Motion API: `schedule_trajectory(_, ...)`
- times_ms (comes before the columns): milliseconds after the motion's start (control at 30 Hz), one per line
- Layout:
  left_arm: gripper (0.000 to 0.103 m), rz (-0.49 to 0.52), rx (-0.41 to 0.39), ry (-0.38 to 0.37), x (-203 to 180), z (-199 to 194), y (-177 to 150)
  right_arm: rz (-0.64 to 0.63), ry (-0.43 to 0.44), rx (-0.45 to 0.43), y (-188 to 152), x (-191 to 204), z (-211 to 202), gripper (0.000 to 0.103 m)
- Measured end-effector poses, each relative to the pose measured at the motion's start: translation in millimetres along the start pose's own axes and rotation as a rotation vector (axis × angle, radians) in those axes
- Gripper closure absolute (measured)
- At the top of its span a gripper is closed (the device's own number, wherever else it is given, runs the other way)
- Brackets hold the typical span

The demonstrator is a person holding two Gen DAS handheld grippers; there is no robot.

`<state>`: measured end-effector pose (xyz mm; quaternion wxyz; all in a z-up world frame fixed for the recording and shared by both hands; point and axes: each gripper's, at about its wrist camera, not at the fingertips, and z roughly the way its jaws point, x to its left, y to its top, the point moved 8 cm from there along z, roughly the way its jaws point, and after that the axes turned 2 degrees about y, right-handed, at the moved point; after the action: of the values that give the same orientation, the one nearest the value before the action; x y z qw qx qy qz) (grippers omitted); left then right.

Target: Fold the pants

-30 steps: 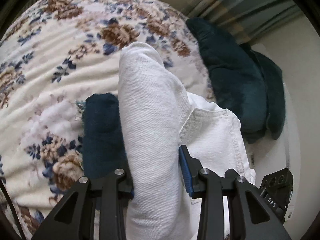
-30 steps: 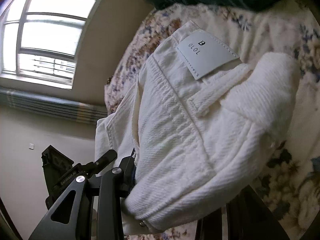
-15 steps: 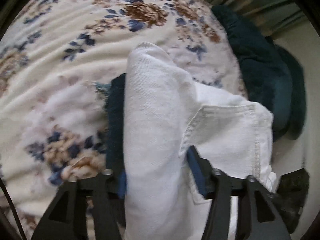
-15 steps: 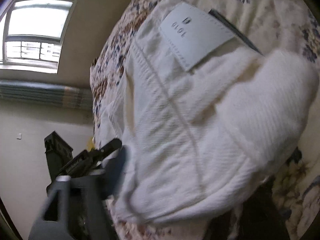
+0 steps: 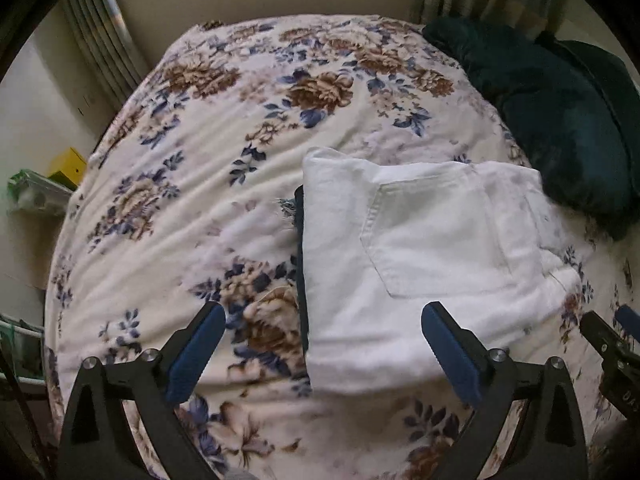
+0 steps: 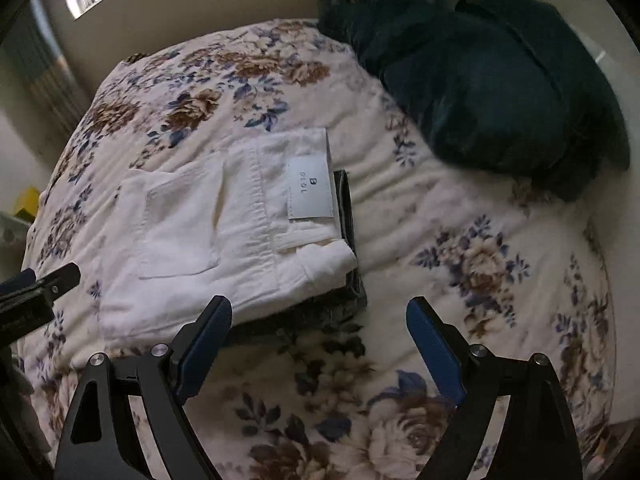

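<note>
The white pants [image 5: 420,256] lie folded in a flat rectangle on the floral bedspread [image 5: 192,168], back pocket up, on top of a dark folded garment [image 5: 301,264] whose edge shows at their left. In the right wrist view the pants [image 6: 224,232] show a pale label, with the dark garment [image 6: 348,216] under their right edge. My left gripper [image 5: 322,354] is open and empty above the pants' near edge. My right gripper [image 6: 318,346] is open and empty just off their near right corner.
Dark teal pillows [image 5: 560,120] lie at the bed's far right, also in the right wrist view [image 6: 500,80]. A yellow box [image 5: 66,164] and clutter stand beside the bed at the left. Curtains and a wall close the far side.
Both grippers have let go of the white pants, opened wide and pulled back. The pants now lie flat on the dark garment.
</note>
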<state>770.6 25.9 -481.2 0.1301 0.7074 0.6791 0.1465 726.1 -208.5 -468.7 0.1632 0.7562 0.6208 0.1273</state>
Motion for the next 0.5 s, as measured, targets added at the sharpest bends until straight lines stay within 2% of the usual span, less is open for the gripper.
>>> schedule_trajectory(233,0.003,-0.018,-0.061,-0.04,-9.7,-64.6,-18.4,0.011,-0.003,-0.069,-27.4,-8.4,-89.0,0.012)
schedule_trajectory(500,0.003,-0.019,-0.161,-0.008,-9.3,-163.1,-50.8,-0.012,-0.019,-0.162,-61.9,-17.5,-197.3,0.012)
